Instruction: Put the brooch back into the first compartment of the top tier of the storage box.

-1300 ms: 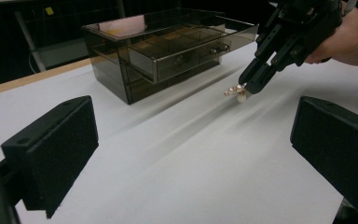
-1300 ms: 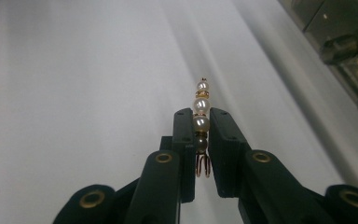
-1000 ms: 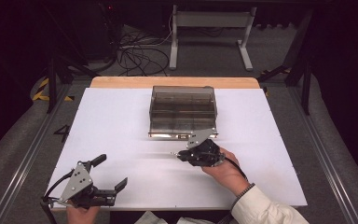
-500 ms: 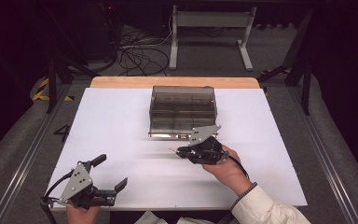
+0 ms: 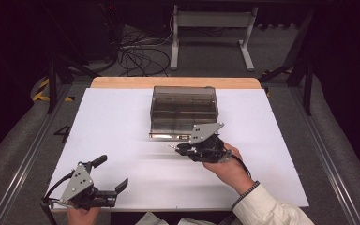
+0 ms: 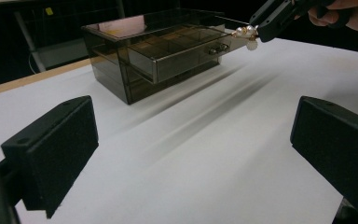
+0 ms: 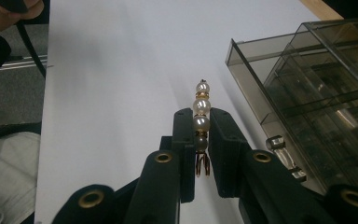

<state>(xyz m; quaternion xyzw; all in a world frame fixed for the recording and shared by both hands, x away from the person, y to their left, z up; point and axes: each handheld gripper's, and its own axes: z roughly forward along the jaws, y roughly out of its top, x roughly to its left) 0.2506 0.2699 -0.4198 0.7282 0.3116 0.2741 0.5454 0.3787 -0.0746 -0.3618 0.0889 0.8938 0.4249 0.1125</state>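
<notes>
R gripper pinching pearl hair clip beside open drawer.
L gripper resting wide open, holding nothing, near table front edge.

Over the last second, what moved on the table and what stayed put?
Little has changed. The right gripper, shut on a pearl piece, has edged slightly toward the box's open drawer. The left gripper stays open at the near left edge, and the smoked organizer box has not shifted.
</notes>
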